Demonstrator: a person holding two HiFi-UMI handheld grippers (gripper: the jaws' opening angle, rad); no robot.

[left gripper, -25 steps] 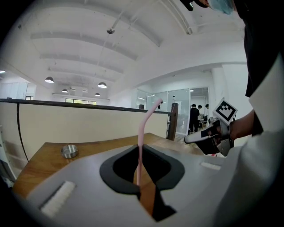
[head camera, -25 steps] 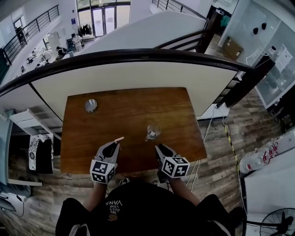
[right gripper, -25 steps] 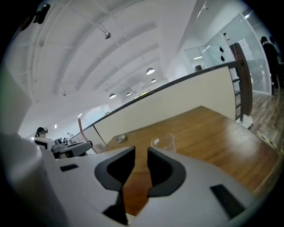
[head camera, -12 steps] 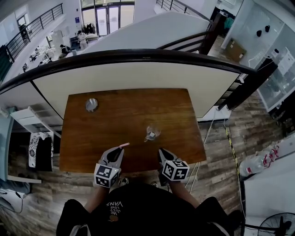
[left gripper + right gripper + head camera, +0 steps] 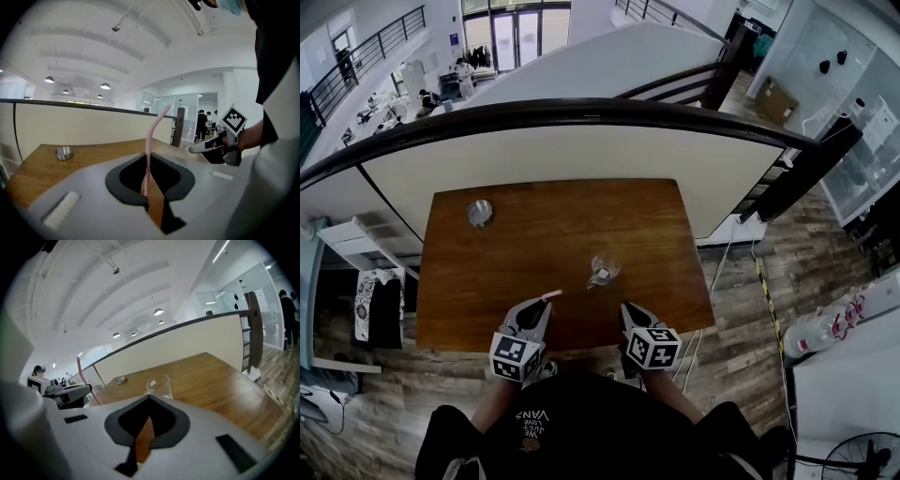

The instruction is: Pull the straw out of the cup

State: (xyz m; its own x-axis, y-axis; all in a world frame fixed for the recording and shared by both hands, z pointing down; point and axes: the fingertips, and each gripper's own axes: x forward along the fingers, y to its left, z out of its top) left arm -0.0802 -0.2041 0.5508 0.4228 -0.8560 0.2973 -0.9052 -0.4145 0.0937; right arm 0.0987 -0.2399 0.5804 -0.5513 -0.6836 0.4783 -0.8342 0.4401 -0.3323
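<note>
A clear empty cup (image 5: pixel 603 271) stands on the wooden table (image 5: pixel 534 244), right of the middle; it also shows ahead in the right gripper view as the cup (image 5: pixel 159 386). The pink bent straw (image 5: pixel 149 150) is out of the cup, upright between the jaws of my left gripper (image 5: pixel 149 157), which is shut on it. In the head view the left gripper (image 5: pixel 541 306) hangs over the table's near edge, with the straw (image 5: pixel 550 295) poking from its tip. My right gripper (image 5: pixel 629 308) is beside it, short of the cup, shut with nothing between its jaws (image 5: pixel 149 398).
A small round metal dish (image 5: pixel 480 213) lies at the table's far left. A dark railing (image 5: pixel 581 112) and a pale wall panel run behind the table's far edge. Wooden floor lies to the right of the table.
My right gripper's jaws have closed on nothing. The left gripper has drawn back slightly toward the near edge with the straw in it. The cup has stayed in place.
</note>
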